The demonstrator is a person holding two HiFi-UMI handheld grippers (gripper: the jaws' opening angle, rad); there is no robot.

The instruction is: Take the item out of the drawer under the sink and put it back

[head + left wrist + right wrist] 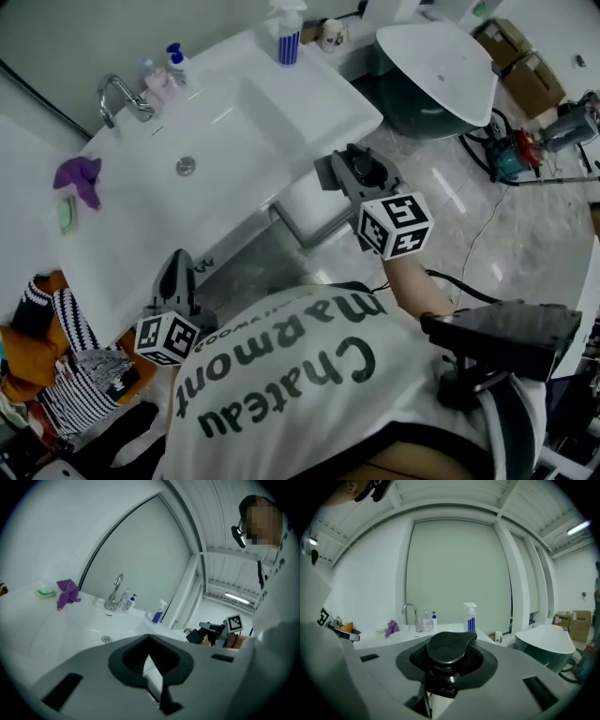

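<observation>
Gloss on the dark round-topped item (447, 651) suggests it is rigid, light, slippery; right claw (359, 174) pinches below its cap, a sound hold; left claw (175, 279) pressed together, empty

Left claw (177, 264) closed; right claw (356, 167) round dark cap (446, 648)

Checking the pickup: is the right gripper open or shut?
Shut: right gripper clamps a dark round-capped item between its jaws.

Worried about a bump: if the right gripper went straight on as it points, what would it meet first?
Probably the white sink, at its near edge, with the spray bottle behind in line. The dark round item in the tongs hides part of the way; depth is unclear.
</observation>
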